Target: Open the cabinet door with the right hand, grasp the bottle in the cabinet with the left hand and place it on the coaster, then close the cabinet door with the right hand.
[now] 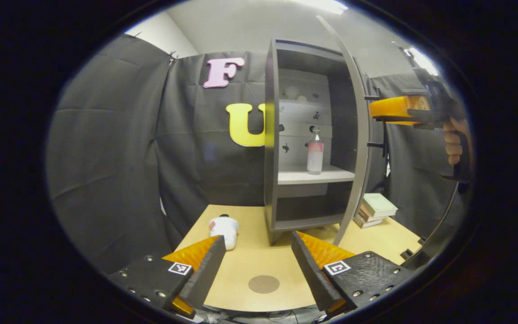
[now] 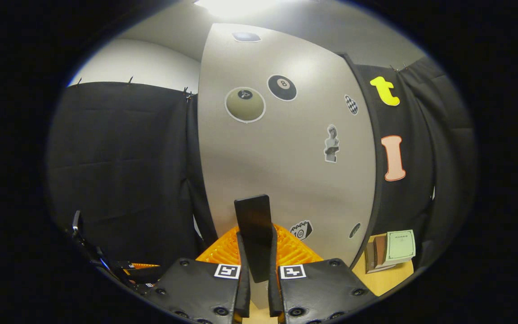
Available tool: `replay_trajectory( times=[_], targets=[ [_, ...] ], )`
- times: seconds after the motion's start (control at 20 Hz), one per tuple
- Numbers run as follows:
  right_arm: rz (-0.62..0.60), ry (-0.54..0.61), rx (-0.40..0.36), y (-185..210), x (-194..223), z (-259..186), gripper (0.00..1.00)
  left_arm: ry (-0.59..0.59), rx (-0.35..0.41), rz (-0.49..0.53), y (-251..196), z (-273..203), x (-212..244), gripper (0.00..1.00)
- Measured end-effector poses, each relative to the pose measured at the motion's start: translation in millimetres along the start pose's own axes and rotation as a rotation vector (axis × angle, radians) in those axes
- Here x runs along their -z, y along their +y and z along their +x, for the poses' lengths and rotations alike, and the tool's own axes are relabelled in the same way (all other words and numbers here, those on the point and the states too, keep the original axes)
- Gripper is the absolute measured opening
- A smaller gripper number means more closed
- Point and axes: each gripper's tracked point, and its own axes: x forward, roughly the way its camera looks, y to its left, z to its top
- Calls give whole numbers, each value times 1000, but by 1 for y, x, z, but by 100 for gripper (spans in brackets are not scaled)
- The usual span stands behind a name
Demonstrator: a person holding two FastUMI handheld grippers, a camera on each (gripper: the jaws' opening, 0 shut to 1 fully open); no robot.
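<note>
Wooden table (image 1: 250, 265), left claw (image 1: 259, 265) wide open, right claw (image 2: 259, 265) clamping door handle (image 2: 253, 225)

Black cloth (image 1: 119, 148) draped booth walls; white wall (image 1: 164, 38) and ceiling light (image 2: 236, 6) above; tan tabletop (image 1: 250, 263) near; stacked books (image 1: 373, 209) far right.

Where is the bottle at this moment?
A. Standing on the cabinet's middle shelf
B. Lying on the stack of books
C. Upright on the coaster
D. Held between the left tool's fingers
A: the bottle stands upright on the middle shelf of the open cabinet, while the coaster lies bare on the table.
</note>
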Motion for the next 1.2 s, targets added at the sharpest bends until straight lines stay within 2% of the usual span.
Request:
replay_trajectory(
  times=[0.25,0.6,0.9,1.1,1.2],
  targets=[
    [39,-3,39,-6,-1,1,18,-2,64,18,-30,13,-6,91],
    [53,-18,144,-16,0,-8,17,-4,177,41,-75,40,-9,91],
    [111,6,255,-29,3,-18,14,-1,291,61,-110,62,-8,91],
    [198,35,340,-37,12,-21,16,-3,345,72,-127,71,-4,91],
    [233,12,387,-40,3,-25,14,8,368,68,-128,70,-1,91]
  ],
)
